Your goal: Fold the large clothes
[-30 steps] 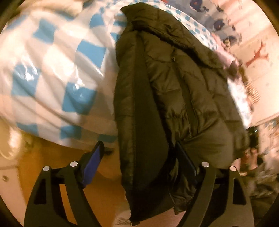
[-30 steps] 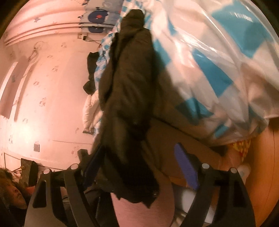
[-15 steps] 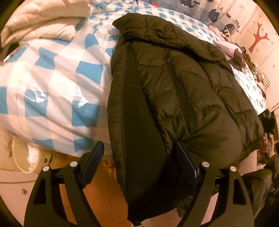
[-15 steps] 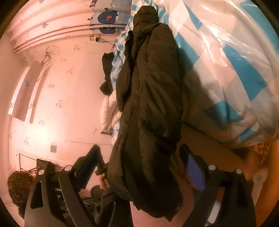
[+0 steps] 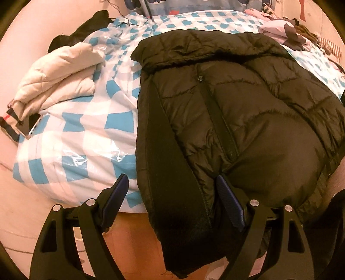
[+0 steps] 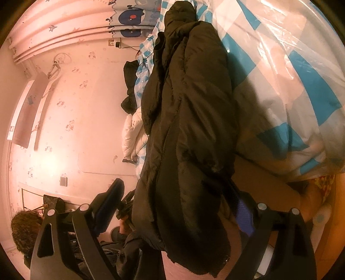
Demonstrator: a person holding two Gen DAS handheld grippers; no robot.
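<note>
Ahead of both tongs: a bed under a blue-and-white checked cover (image 5: 71, 129) wrapped in clear plastic; pink patterned wall (image 6: 71, 103) left of the right gripper (image 6: 179, 206), whale-print curtain (image 6: 131, 17) far ahead, orange wooden floor (image 5: 133, 243) below the left gripper (image 5: 170, 193). Cream quilted coat (image 5: 56, 77) with a phone (image 5: 30, 127) on it, well left of the left gripper; heap of small clothes (image 5: 301, 32) far ahead to its right. Dark puffer jacket (image 5: 237, 112) spread on the bed's edge, long axis running straight away from both tongs, collar at the far end, hem nearest and drooping over the edge. Left gripper wide open, hem fold between the fingers, right pad (image 5: 228, 202) touching fabric, left pad clear; grip not closed. Right gripper equally wide, jacket hanging between its fingers, nothing clamped
</note>
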